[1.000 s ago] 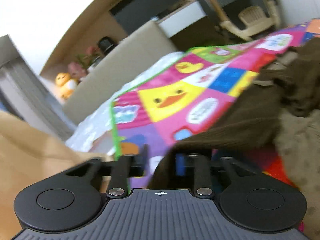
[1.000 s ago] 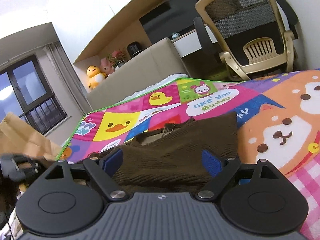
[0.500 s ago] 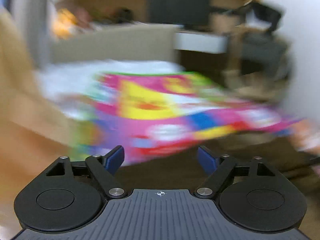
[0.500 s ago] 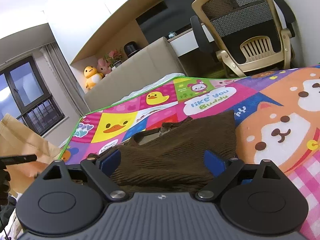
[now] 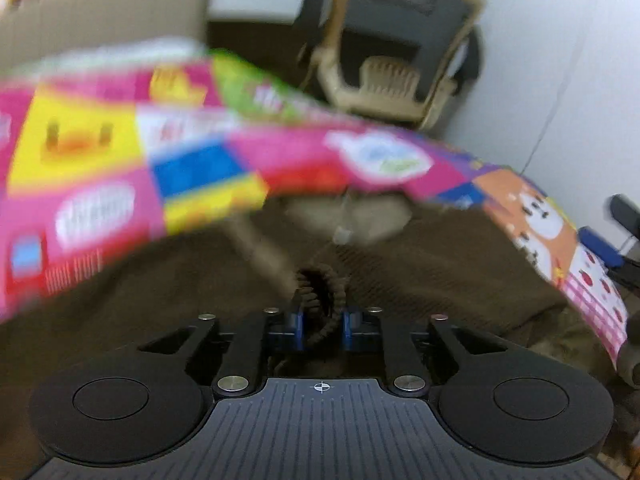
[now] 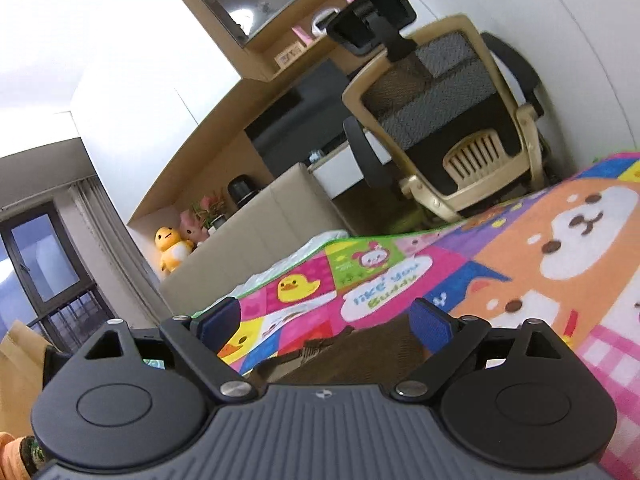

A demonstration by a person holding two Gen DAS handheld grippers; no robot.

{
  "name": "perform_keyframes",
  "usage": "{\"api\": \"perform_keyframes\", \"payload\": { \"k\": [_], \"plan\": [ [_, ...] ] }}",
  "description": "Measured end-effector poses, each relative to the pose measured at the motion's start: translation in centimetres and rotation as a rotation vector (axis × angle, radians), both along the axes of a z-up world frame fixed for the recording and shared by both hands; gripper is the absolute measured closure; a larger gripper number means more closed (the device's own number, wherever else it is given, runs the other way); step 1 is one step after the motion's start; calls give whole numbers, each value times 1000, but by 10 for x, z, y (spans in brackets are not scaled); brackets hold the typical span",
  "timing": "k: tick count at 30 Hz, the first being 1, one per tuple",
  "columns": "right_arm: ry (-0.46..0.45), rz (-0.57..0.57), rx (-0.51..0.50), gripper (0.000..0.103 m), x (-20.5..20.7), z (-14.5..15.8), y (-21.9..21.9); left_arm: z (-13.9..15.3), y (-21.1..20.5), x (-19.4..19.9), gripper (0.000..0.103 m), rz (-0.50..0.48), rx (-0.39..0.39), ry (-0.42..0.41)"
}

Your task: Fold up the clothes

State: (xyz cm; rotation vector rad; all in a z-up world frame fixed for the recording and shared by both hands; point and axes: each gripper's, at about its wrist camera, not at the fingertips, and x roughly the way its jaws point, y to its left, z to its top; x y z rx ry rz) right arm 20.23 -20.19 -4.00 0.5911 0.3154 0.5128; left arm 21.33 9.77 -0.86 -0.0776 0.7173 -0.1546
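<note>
Left wrist view shows the left tongs [image 5: 320,326] low over a dark brown knitted sweater [image 5: 420,276], their blue pads drawn close and clenched on a rolled ribbed edge of the knit that loops up between them. The sweater is spread across a bright cartoon play mat [image 5: 120,168], with its paler inner neck part [image 5: 352,216] lying just ahead of the tongs; much of this picture is blurred, so the writing on the mat cannot be read here. In the right wrist view the right tongs [image 6: 326,322] are tilted upward, their blue fingers [image 6: 430,322] spread wide and released, holding nothing, with only a small stretch of the brown sweater [image 6: 360,356] showing low between them. Ahead on the mat [image 6: 540,280] a white speech bubble [image 6: 386,286] reads "like you Buddy", next to a yellow duck square [image 6: 296,286] and a large orange dog face. The mat's green far edge [image 6: 380,238] ends in front of a beige padded panel [image 6: 248,248] and a tan mesh office chair [image 6: 448,128], which stands close beyond it near the white wall. To the right of the sweater the mat is bare; at the left side a brown paper bag [image 6: 18,364] sits close by the tongs
</note>
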Motion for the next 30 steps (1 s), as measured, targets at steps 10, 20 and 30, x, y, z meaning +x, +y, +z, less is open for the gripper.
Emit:
{"api": "perform_keyframes", "payload": {
  "k": [10,20,30],
  "plan": [
    [43,32,-24,9,4,-7,7,5,-21,7,72,11,299,-223],
    [71,59,-68,9,7,-13,15,17,26,-23,19,184,282,-154],
    [83,72,-83,9,7,-14,18,-9,142,-128,20,644,-486,-25]
  ]
}}
